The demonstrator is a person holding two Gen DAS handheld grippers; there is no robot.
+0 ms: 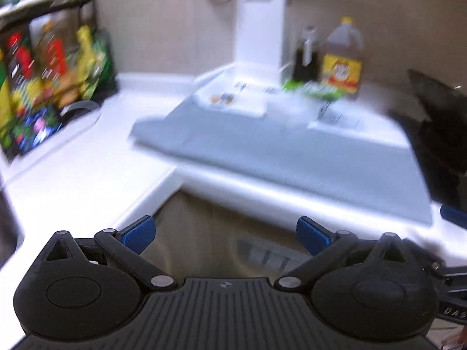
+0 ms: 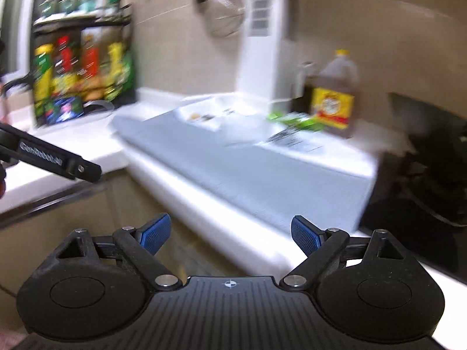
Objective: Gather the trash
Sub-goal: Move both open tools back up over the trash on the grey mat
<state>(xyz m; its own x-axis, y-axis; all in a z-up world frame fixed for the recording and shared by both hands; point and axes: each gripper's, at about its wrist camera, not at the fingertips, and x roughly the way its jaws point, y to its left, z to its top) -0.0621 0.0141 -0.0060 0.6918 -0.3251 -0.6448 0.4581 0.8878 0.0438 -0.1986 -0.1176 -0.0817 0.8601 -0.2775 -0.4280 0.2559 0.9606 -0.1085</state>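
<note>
Both views are blurred by motion. A grey mat (image 1: 292, 151) (image 2: 262, 172) lies on the white counter (image 1: 87, 175) (image 2: 73, 137). At its far end rest a white tray with scraps (image 1: 233, 96) (image 2: 210, 113), a green wrapper (image 1: 318, 90) (image 2: 297, 122) and a printed paper (image 1: 338, 116) (image 2: 294, 143). My left gripper (image 1: 224, 233) hangs open and empty in front of the counter edge, well short of the trash. My right gripper (image 2: 230, 233) is open too, nothing between its blue pads (image 2: 154, 233). Part of the left gripper's black body (image 2: 52, 157) shows at the right view's left edge.
A rack of colourful packets (image 1: 43, 87) (image 2: 81, 81) stands at the far left. A large amber bottle with a yellow label (image 1: 343, 58) (image 2: 332, 96) and a dark bottle (image 1: 306, 55) stand by the wall. A black stovetop with a pan (image 1: 437, 134) (image 2: 423, 175) lies at the right. Cabinet fronts (image 1: 219, 233) are below.
</note>
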